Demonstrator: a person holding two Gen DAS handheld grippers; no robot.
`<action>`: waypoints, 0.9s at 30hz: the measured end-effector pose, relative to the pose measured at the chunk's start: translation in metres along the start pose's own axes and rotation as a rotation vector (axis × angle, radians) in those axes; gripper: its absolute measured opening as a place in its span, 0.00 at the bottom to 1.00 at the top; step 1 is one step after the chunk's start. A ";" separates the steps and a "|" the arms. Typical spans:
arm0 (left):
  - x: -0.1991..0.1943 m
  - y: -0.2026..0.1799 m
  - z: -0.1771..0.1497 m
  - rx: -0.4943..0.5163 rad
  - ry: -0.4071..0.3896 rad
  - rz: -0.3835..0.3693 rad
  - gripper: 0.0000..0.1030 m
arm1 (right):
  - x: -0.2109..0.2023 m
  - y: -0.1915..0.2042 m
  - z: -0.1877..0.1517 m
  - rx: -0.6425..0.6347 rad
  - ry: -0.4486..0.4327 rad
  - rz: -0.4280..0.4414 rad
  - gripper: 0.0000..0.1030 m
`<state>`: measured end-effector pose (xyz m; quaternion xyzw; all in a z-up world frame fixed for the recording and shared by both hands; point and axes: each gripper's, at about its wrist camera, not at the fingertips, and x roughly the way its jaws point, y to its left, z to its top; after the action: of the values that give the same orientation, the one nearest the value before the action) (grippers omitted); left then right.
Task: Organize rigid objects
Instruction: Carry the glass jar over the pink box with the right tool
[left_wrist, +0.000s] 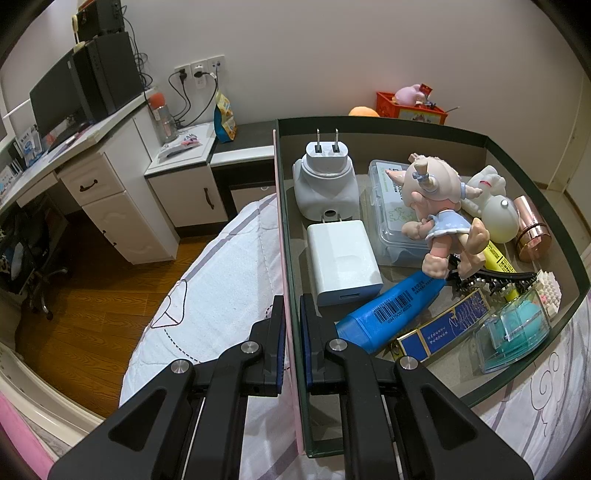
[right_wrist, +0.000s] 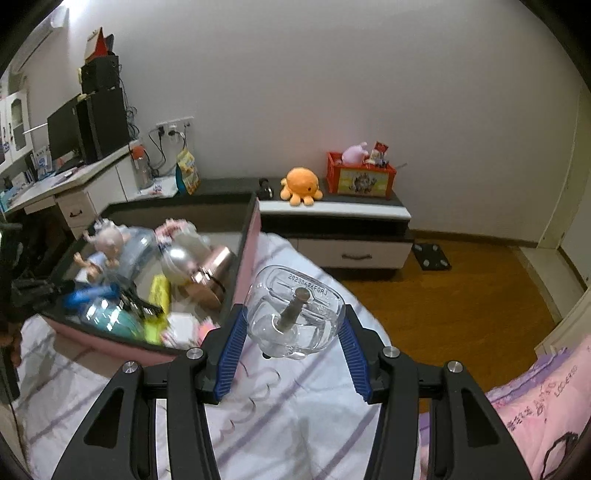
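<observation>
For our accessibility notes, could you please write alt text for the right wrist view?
The right tongs grip a clear plastic case above a striped bedspread. To the left, a pink-sided box holds toys and small items; an orange plush sits on a low cabinet behind.

Two black hand-held grippers with blue ribbed pads

The left gripper (left_wrist: 291, 332) has matte black angular arms with triangular cut-outs, round silver screws at the pivots, and narrow fingers faced with dark blue pads. The right gripper (right_wrist: 293, 334) is built the same: black linkage arms, silver screw heads, thin metal rods running between the arms, and brighter blue pads (right_wrist: 231, 341) ridged with fine crosswise grooves.
</observation>
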<state>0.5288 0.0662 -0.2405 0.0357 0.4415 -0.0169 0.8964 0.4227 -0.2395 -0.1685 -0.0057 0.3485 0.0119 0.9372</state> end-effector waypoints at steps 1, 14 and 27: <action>0.000 0.000 0.000 0.000 -0.001 0.000 0.06 | -0.001 0.005 0.007 -0.006 -0.011 0.007 0.50; 0.000 -0.001 0.000 0.002 0.001 -0.001 0.07 | 0.068 0.120 0.055 -0.165 0.102 0.181 0.50; 0.001 -0.006 -0.001 0.004 0.001 -0.004 0.07 | 0.112 0.158 0.049 -0.230 0.210 0.224 0.50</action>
<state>0.5289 0.0599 -0.2424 0.0367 0.4419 -0.0193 0.8961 0.5350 -0.0786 -0.2054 -0.0752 0.4391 0.1551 0.8817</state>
